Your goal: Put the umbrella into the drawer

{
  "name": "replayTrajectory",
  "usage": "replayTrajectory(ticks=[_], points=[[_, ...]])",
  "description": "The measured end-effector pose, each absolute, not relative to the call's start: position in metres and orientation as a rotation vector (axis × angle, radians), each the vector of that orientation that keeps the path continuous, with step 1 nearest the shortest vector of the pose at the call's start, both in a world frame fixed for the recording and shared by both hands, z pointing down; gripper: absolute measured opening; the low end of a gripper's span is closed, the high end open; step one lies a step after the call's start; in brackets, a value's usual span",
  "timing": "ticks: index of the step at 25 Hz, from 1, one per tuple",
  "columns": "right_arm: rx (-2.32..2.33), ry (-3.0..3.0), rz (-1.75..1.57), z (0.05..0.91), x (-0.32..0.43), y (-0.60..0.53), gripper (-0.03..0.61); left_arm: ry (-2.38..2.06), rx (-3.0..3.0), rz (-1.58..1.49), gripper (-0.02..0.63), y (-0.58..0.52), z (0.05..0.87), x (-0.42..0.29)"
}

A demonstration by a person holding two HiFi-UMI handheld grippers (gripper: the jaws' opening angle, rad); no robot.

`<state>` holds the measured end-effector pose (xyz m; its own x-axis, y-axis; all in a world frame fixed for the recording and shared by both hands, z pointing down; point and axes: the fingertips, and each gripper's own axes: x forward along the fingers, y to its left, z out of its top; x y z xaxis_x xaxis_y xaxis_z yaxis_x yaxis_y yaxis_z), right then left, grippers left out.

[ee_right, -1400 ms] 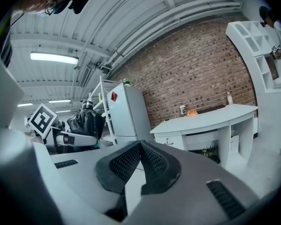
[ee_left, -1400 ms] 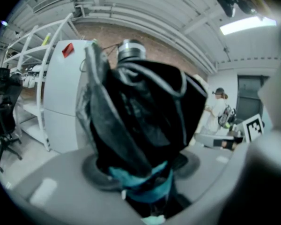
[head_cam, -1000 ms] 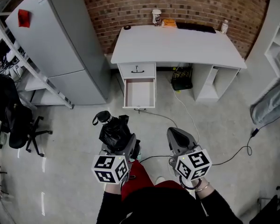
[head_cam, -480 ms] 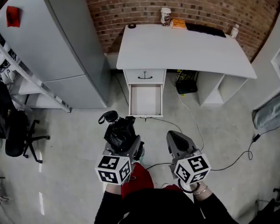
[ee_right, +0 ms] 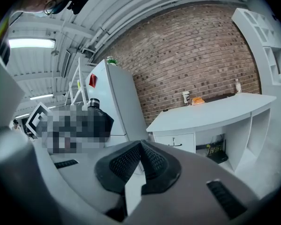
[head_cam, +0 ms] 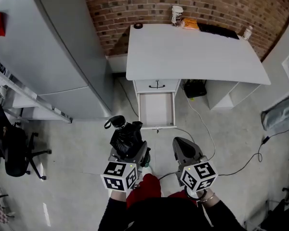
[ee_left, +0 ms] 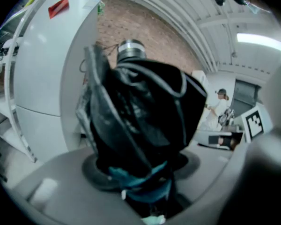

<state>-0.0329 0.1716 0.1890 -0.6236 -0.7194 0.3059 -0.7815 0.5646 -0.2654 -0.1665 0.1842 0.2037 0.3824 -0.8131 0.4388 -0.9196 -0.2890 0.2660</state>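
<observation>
A folded black umbrella (head_cam: 126, 137) with a round silver-ringed handle end (head_cam: 118, 122) stands between the jaws of my left gripper (head_cam: 129, 150), which is shut on it. In the left gripper view the umbrella (ee_left: 140, 121) fills the middle and hides the jaw tips. My right gripper (head_cam: 184, 148) hangs beside it, shut, with its black pads (ee_right: 152, 159) touching at the tips and nothing between them. The open drawer (head_cam: 156, 110) of the white desk (head_cam: 192, 52) lies just ahead of both grippers, its inside bare.
A grey fridge (head_cam: 43, 47) stands left of the desk. A closed drawer with a handle (head_cam: 157, 85) sits above the open one. A cable (head_cam: 204, 134) trails over the floor on the right. A black office chair (head_cam: 14, 148) is at the far left. Small items line the desk's back edge.
Both grippers and the umbrella have moved forward, closer to the desk and the open drawer. The grip on the umbrella looks the same.
</observation>
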Motion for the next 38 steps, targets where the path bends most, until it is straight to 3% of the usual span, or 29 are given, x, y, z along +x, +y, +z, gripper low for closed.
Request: replayTrajectory(ticks=[13,27,38], points=[[1.337,-2.499,0.614,0.222,-0.068,0.14,0.002,-1.37,2.174,0.334,0.244,0.14,0.24,-0.202],[1.319,-2.459,0.637,0.25,-0.054,0.101,0.002,-1.383,2.11,0.393,0.243,0.111,0.277,-0.2],[1.23,-2.41,0.686,0.317,-0.003,0.036,0.002,-1.467,1.999,0.463,0.242,0.05,0.337,-0.176]])
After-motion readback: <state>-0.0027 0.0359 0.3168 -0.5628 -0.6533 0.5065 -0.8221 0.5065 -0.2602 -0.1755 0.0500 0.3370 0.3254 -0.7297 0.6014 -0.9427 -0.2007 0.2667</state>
